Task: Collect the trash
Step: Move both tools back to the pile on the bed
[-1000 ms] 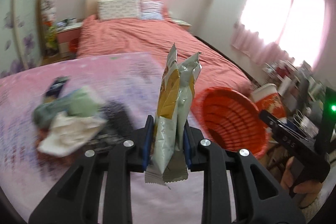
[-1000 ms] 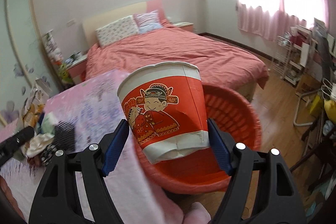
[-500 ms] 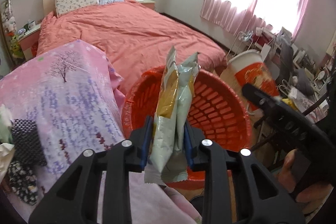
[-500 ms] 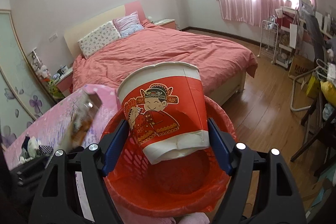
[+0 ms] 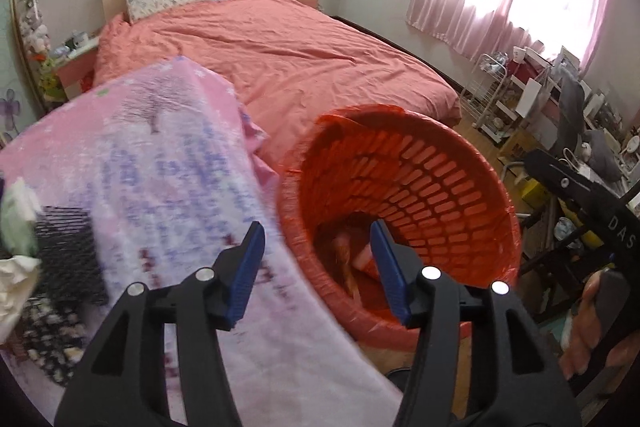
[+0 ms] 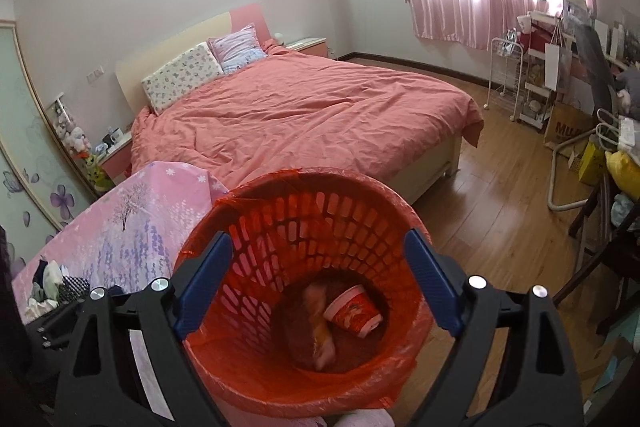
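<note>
An orange lattice trash basket [image 6: 280,227] with an orange liner stands beside a pink-clothed table. At its bottom lie the red paper cup [image 6: 352,311] on its side and the snack wrapper [image 6: 320,327]. My right gripper [image 6: 318,283] hangs above the basket mouth, its jaws opening with nothing between them. In the left wrist view the basket [image 5: 440,187] is right of centre, and the wrapper [image 5: 346,263] shows blurred inside. My left gripper [image 5: 318,271] sits over the basket's near rim, jaws opening and empty. A hand [image 5: 584,327] holds the right gripper's handle at the right edge.
A heap of cloth and paper scraps [image 5: 24,255] lies on the pink floral tablecloth [image 5: 160,167] at the left. A bed with a salmon cover [image 6: 300,107] fills the middle. Racks, bags and chairs [image 6: 560,107] crowd the right wall above wooden floor [image 6: 500,207].
Both grippers have let go: the cup left the right gripper and the wrapper left the left one, and both now lie in the basket. The left gripper came over the basket rim.
</note>
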`<action>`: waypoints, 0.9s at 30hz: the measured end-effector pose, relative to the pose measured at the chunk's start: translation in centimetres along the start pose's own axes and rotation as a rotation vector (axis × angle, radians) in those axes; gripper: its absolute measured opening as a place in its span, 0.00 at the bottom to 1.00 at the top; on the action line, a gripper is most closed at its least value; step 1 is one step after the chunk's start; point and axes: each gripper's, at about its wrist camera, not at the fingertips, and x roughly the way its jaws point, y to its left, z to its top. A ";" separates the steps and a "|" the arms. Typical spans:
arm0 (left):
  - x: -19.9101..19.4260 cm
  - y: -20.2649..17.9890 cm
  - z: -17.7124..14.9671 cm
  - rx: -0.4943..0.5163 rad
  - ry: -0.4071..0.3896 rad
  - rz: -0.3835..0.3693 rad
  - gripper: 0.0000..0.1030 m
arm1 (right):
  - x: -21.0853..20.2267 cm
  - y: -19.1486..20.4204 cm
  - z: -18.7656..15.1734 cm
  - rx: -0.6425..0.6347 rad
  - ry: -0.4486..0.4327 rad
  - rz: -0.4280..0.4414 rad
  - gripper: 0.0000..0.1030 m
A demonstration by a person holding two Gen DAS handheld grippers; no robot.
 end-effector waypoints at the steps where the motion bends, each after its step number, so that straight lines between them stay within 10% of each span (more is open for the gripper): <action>1: -0.8 0.3 -0.3 0.000 -0.013 0.017 0.56 | -0.2 -0.1 0.3 -0.010 -0.007 -0.006 0.85; 27: -17.1 26.1 -12.0 -0.391 -0.156 0.448 0.70 | -0.8 19.8 -8.1 -0.362 0.117 0.222 0.70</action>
